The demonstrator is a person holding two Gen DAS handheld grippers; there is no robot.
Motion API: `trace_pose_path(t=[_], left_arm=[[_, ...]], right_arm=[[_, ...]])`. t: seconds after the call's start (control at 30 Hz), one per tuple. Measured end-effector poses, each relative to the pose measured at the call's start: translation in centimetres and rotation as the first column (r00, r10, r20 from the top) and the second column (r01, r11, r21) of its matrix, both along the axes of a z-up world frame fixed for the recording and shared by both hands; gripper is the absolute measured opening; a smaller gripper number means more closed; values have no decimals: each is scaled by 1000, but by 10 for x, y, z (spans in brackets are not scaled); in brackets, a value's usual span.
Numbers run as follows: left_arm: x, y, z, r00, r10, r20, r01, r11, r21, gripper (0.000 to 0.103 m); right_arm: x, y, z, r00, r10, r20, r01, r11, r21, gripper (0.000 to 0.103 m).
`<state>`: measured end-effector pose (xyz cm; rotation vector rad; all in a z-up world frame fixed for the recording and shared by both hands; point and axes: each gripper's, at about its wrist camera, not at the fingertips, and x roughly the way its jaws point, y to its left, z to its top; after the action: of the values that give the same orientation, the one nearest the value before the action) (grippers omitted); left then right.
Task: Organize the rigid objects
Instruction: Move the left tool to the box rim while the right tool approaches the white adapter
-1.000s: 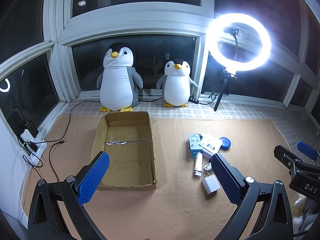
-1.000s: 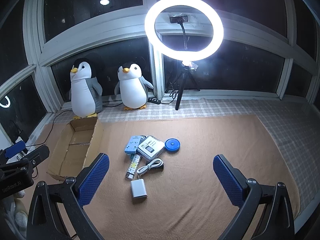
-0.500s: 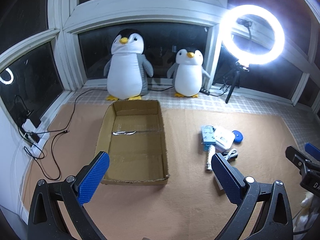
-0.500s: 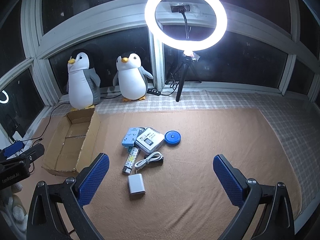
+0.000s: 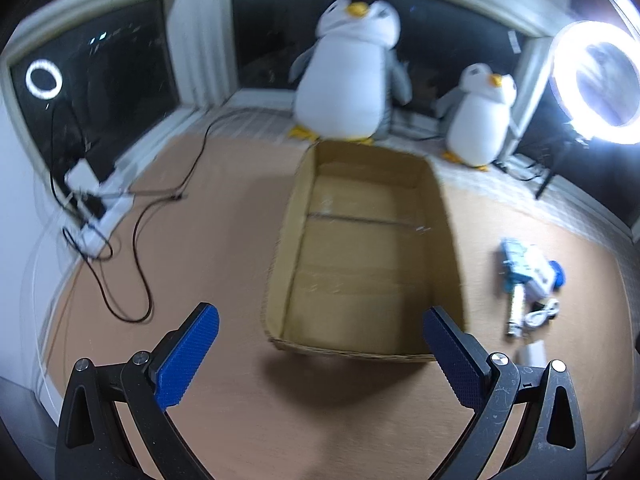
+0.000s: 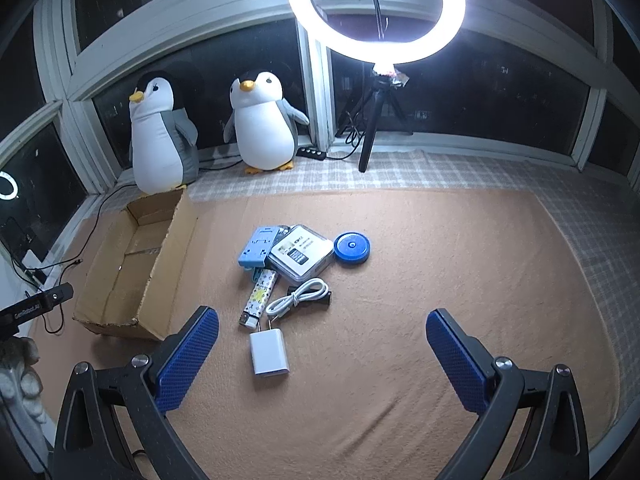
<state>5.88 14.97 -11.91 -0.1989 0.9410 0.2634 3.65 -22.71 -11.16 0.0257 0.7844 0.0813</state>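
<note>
An open cardboard box point(image 5: 360, 216) point(image 6: 132, 276) lies on the tan mat, with nothing inside it. To its right lies a small pile: a white charger point(image 6: 269, 354), a patterned stick point(image 6: 259, 298), a white cable point(image 6: 296, 302), a light blue block point(image 6: 258, 246), a clear case with a label point(image 6: 302, 254) and a blue round disc point(image 6: 352, 247). The pile shows blurred in the left wrist view point(image 5: 528, 276). My left gripper point(image 5: 320, 356) is open and empty, just short of the box's near edge. My right gripper point(image 6: 322, 360) is open and empty, just short of the charger.
Two plush penguins point(image 6: 160, 136) point(image 6: 264, 124) stand at the window behind the box. A ring light on a tripod point(image 6: 376, 4) stands at the back. Black cables and a power strip point(image 5: 88, 200) lie left of the box. The left gripper's body shows at the left edge point(image 6: 32, 308).
My left gripper has swung left and moved closer to the box, which now sits straight ahead; the view is motion-blurred. My right gripper has moved slightly forward toward the pile.
</note>
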Motion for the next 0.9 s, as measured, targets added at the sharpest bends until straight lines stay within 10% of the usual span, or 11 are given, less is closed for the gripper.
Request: trace_pose_path(t=[0.43,0.9], left_arm=[[36,62,-91,982,78,-170,-92,993,-77,79],[47,53,-104,974,46,-222,-59,997,-51,45]], right_arm=[[20,9,-38,992,57,-111,-58,998,0,102],[45,42,-69,965,154,-212,-162,987,-21,101]])
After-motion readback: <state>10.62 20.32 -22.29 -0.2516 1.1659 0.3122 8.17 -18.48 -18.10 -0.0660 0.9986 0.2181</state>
